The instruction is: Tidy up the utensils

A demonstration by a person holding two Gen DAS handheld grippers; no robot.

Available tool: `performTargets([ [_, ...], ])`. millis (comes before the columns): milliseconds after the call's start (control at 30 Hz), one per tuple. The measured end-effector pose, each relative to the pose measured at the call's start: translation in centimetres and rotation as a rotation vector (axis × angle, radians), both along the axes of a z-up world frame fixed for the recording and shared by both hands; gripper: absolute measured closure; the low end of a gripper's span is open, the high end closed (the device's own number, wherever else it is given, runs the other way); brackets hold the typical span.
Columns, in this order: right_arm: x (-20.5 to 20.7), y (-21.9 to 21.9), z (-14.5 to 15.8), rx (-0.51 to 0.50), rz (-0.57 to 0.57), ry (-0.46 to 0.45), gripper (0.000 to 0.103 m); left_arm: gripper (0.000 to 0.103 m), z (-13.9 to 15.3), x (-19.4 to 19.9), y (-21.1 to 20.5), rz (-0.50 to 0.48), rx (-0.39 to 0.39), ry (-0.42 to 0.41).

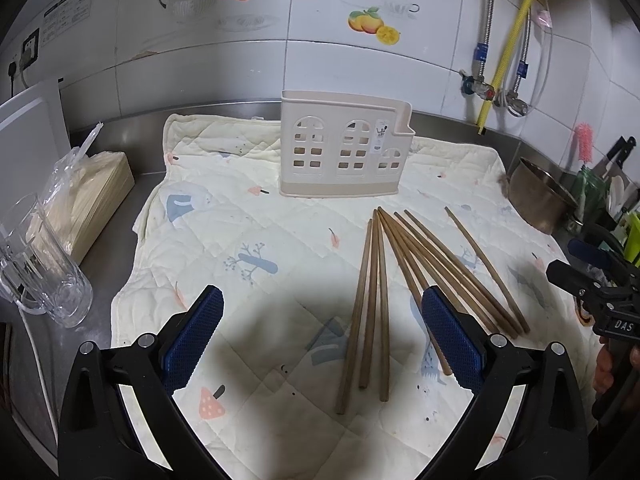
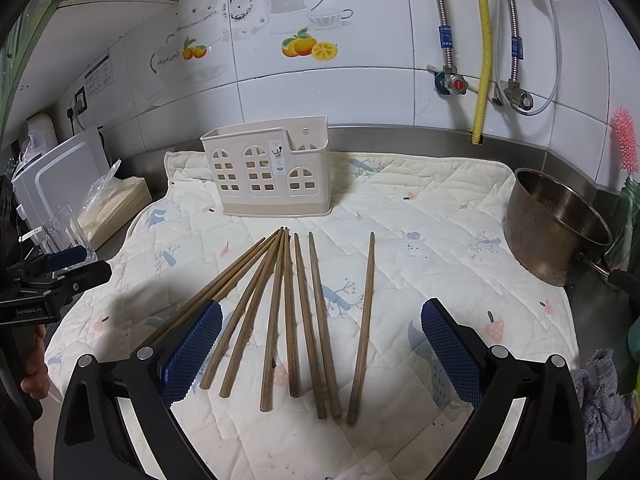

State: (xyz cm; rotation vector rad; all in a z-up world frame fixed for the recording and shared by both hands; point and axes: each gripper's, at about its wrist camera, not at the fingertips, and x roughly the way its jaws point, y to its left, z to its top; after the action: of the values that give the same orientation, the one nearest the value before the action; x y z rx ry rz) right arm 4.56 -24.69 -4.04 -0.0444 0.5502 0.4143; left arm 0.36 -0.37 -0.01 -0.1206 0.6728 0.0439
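Observation:
Several brown wooden chopsticks [image 1: 404,276] [image 2: 292,312] lie fanned out on a quilted cream cloth [image 1: 256,240] [image 2: 420,216]. A beige plastic utensil holder [image 1: 344,148] [image 2: 266,168] with window-shaped cutouts stands upright behind them, empty as far as I can see. My left gripper [image 1: 322,340] hovers open above the cloth, left of most chopsticks. My right gripper [image 2: 322,344] is open too, straddling the near ends of the chopsticks from above. Each gripper also shows at the other view's edge: the right gripper [image 1: 592,280], the left gripper [image 2: 56,272].
A clear glass mug [image 1: 40,264] and a bagged stack of wooden sticks [image 1: 92,196] sit at the left. A metal pot [image 2: 556,228] [image 1: 540,196] stands at the cloth's right edge, with a pink brush [image 2: 626,140] behind. Pipes and valves [image 2: 456,80] hang on the tiled wall.

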Motion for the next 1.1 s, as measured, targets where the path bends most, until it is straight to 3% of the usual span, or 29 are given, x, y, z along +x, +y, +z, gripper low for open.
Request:
performTargets([
  [1100, 0.48, -0.72, -0.69, 0.011, -0.016, 0.019, 0.007, 0.005, -0.80, 0.33, 0.56, 0.008, -0.031, 0.020],
])
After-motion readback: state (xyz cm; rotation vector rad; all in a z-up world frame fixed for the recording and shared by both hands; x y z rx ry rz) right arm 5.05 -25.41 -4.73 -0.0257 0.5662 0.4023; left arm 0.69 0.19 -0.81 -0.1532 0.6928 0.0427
